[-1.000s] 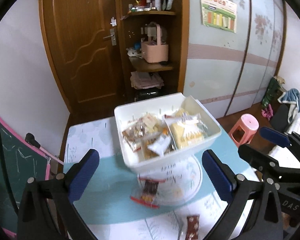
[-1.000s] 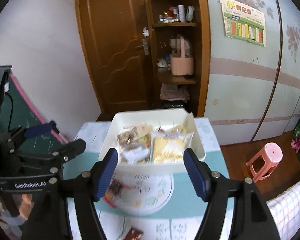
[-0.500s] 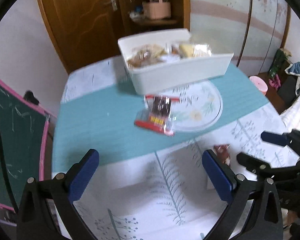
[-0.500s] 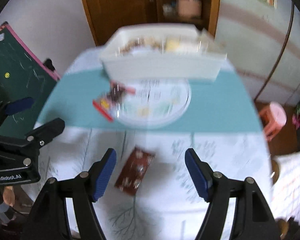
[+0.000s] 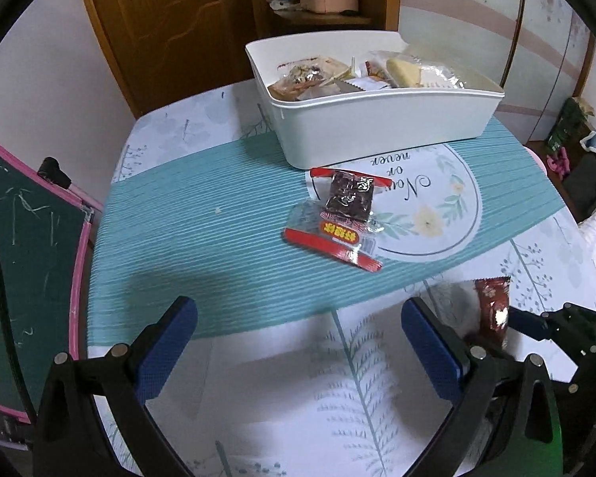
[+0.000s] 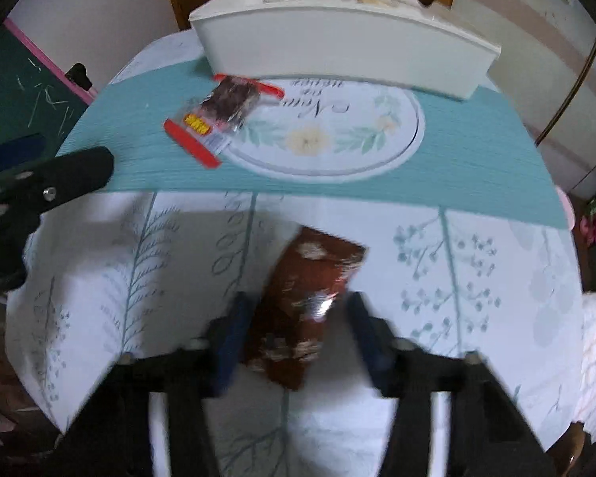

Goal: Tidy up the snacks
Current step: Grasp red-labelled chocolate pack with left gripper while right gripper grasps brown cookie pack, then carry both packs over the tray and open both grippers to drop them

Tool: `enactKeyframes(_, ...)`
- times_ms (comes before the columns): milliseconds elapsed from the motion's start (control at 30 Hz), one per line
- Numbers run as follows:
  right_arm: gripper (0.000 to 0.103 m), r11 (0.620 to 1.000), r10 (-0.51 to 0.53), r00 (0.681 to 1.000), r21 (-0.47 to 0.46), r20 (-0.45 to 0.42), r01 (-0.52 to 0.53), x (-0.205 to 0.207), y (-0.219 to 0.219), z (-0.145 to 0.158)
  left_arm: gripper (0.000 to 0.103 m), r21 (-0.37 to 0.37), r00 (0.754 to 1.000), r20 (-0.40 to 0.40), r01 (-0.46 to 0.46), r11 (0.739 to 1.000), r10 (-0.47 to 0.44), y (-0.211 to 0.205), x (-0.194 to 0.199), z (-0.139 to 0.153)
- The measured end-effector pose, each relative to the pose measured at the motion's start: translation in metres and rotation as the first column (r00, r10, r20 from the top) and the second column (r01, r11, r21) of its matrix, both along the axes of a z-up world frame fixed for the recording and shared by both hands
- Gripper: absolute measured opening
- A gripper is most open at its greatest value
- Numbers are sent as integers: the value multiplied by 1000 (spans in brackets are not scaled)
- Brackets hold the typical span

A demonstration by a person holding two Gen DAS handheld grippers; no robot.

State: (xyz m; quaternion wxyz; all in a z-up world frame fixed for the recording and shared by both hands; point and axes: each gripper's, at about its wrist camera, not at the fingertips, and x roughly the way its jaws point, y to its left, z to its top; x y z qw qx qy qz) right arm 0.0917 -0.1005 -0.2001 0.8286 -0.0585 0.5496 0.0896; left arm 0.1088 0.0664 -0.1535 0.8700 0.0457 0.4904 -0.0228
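Note:
A white bin full of wrapped snacks stands at the far side of the table; it also shows in the right wrist view. A clear and red snack packet lies on the teal mat in front of it, also visible in the right wrist view. A dark brown snack wrapper lies on the white cloth between the fingers of my right gripper, which is open around it without touching; it also shows in the left wrist view. My left gripper is open and empty above the cloth.
A teal mat with a round floral print crosses the table. A green chalkboard with a pink frame stands at the left. A wooden door and shelves lie behind the table. The table's right edge drops to the floor.
Both grippers have pulled back from the bin and dropped toward the table. My right gripper has come down around the brown wrapper and its fingers have narrowed.

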Motion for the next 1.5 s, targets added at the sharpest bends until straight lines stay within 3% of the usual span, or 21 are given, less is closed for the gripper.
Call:
enactKeyframes(300, 34, 992, -107, 994, 62, 13, 106, 50, -39, 2, 102, -54, 999, -43, -1, 999, -1, -16, 57, -18)
enactKeyframes(533, 33, 993, -103, 994, 64, 22, 102, 67, -41, 0, 102, -47, 996, -67, -60, 997, 56, -22, 105, -41)
enactKeyframes(633, 33, 994, -95, 995, 63, 32, 93, 69, -41, 0, 102, -79, 993, -84, -91, 993, 84, -19, 115, -52)
enactKeyframes(733, 33, 995, -87, 995, 59, 44, 85, 63, -40, 0, 84, -108, 992, -99, -92, 990, 82, -21, 120, -63)
enactKeyframes(833, 33, 995, -87, 995, 63, 53, 83, 63, -41, -1, 59, -83, 998, -40, -58, 995, 54, -30, 115, -61)
enactKeyframes(867, 33, 994, -89, 994, 61, 61, 85, 62, -41, -1, 56, -86, 998, -36, -53, 995, 50, -33, 113, -60)
enactKeyframes(1067, 32, 994, -91, 993, 68, 69, 86, 57, -42, -2, 47, -99, 997, -52, -62, 993, 57, -37, 100, -60)
enactKeyframes(1500, 29, 990, -76, 997, 121, 33, 72, 36, -46, 3, 46, -146, 998, -59, -20, 989, 12, -45, 32, -26)
